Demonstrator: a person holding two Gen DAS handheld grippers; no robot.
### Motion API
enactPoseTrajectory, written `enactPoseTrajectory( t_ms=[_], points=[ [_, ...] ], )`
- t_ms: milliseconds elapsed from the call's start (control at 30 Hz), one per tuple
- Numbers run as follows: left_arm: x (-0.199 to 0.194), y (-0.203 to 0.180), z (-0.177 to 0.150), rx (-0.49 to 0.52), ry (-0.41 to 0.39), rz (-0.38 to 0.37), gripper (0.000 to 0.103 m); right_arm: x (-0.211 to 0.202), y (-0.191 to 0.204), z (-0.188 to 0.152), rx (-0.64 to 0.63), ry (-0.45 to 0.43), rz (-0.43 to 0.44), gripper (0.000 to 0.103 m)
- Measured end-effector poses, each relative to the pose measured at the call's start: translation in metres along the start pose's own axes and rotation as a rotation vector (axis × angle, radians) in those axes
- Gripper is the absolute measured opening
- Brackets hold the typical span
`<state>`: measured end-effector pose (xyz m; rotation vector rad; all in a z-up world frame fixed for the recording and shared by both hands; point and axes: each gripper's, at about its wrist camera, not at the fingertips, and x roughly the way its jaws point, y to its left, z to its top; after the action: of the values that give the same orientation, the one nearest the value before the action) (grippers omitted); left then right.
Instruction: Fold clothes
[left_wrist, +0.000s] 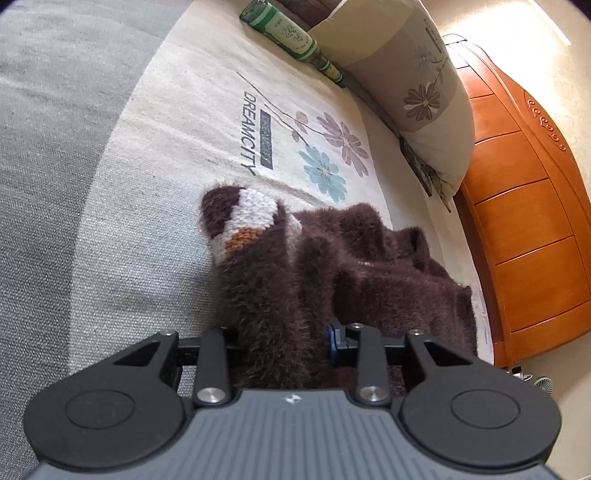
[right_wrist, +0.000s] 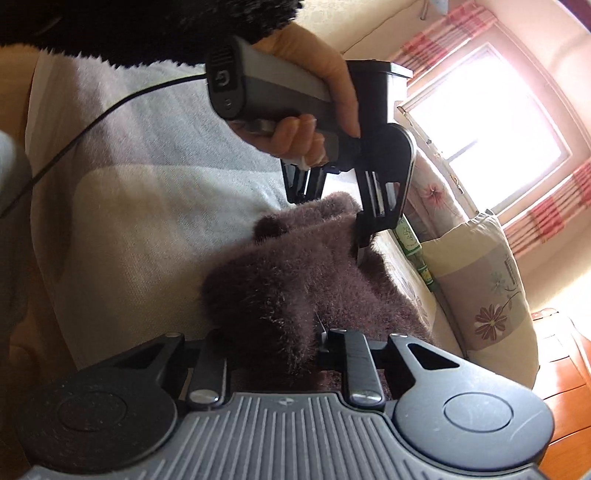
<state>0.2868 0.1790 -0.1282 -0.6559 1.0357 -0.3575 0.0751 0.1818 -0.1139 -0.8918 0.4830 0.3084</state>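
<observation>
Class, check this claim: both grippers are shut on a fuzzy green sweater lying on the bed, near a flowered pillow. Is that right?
Not quite: the sweater is dark brown, not green, as the left wrist view shows. The rest stands: left gripper and right gripper are shut on it, on the bed, near the flowered pillow.

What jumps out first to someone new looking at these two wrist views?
The fuzzy dark brown sweater, bunched on the pale bedspread, fills the middle of both views, with both grippers clamped on it. In the right wrist view the left gripper, gripped by a hand, bites its far edge. A floral pillow and a green bottle lie by the wooden headboard.
</observation>
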Motion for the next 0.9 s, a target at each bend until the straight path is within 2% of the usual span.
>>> enactPoseTrajectory(
  t_ms=[433,900],
  points=[
    [-0.023,-0.063,0.008,0.163,-0.017,0.14,0.031,-0.037,-0.042,-0.005,0.143,-0.084,0.01,0.021],
    [-0.027,-0.189,0.003,0.333,-0.07,0.301,0.031,-0.074,-0.129,-0.049,0.469,-0.206,0.043,0.02]
  ],
)
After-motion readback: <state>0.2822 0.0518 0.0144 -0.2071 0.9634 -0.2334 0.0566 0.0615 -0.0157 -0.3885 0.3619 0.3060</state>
